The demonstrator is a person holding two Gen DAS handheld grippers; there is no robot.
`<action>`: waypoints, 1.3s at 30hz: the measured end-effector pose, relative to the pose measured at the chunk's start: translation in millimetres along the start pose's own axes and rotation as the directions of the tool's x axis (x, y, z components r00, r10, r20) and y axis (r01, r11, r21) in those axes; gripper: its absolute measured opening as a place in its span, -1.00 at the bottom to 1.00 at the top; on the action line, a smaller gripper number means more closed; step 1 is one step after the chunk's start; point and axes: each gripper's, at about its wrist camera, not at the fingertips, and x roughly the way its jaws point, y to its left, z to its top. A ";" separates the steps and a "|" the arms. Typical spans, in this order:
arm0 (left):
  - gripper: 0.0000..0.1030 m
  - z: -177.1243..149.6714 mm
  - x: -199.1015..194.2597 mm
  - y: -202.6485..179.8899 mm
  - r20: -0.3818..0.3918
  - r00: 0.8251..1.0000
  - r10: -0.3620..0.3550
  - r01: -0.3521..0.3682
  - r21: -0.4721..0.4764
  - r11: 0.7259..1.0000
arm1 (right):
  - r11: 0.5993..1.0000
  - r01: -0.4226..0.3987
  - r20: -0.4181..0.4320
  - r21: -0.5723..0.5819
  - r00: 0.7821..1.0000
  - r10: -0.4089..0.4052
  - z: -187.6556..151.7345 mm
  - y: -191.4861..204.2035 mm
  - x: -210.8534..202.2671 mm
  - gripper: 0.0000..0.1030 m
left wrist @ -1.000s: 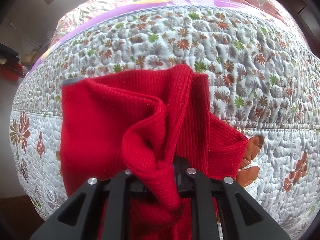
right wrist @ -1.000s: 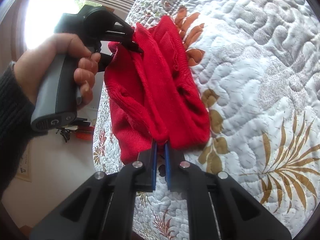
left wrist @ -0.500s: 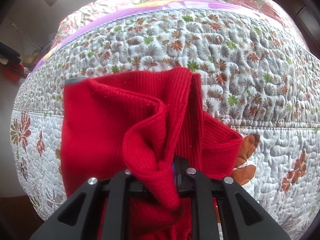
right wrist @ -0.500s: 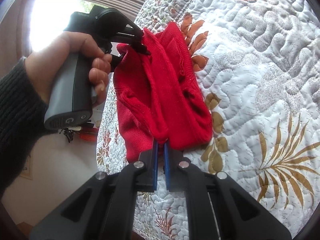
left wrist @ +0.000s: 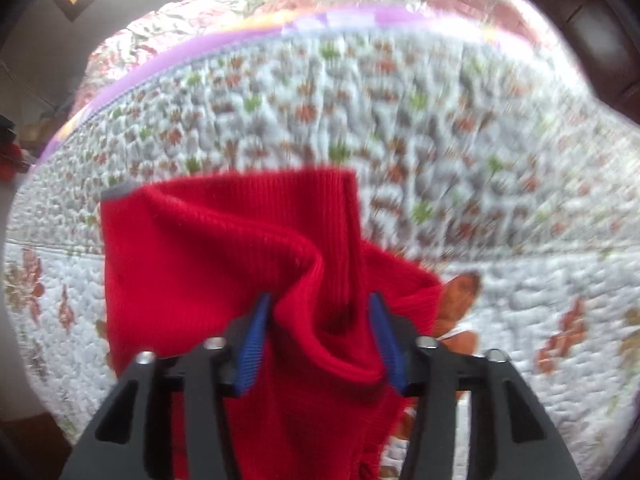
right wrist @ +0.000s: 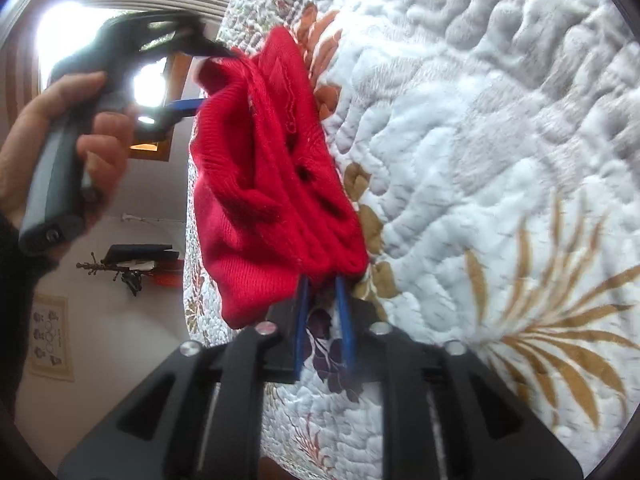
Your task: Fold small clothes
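Note:
A red ribbed knit garment (left wrist: 200, 260) lies bunched in folds at the edge of a quilted floral bedspread (left wrist: 440, 160). My left gripper (left wrist: 320, 304) is open, its blue pads (left wrist: 256, 328) apart with a fold of the red fabric loose between them. In the right wrist view the same red garment (right wrist: 272, 184) drapes over the bedspread's (right wrist: 480, 120) edge. My right gripper (right wrist: 322, 280) stands slightly open at the garment's near hem, with quilt showing between its pads. The left gripper (right wrist: 212, 80) appears at the garment's far end, with its jaws spread.
A hand (right wrist: 100, 148) holds the left gripper's grey handle. Beyond the bed's edge are a bright window (right wrist: 80, 40), a wall rack with dark items (right wrist: 132, 264) and a framed picture (right wrist: 52, 336). A purple band (left wrist: 320, 24) crosses the far bedding.
Both grippers were shut on the red garment; now both have opened and let go of it. The garment has slumped slightly, and both views are blurred from motion.

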 end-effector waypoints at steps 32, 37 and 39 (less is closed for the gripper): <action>0.46 -127.9 -2.6 97.4 -0.142 0.864 -0.483 0.503 0.273 0.820 | 0.958 0.131 0.048 -0.256 0.991 -0.122 163.8 75.3 42.8 -0.90; 0.46 -126.5 -1.9 107.6 -0.163 0.852 -0.497 0.523 0.239 0.818 | 0.982 0.098 0.012 -0.159 0.995 -0.097 165.6 54.7 57.0 -0.63; 0.46 -123.5 -9.7 113.3 -0.157 0.836 -0.526 0.549 0.227 0.804 | 0.989 0.080 0.047 -0.127 0.996 -0.075 161.0 52.0 35.1 -0.41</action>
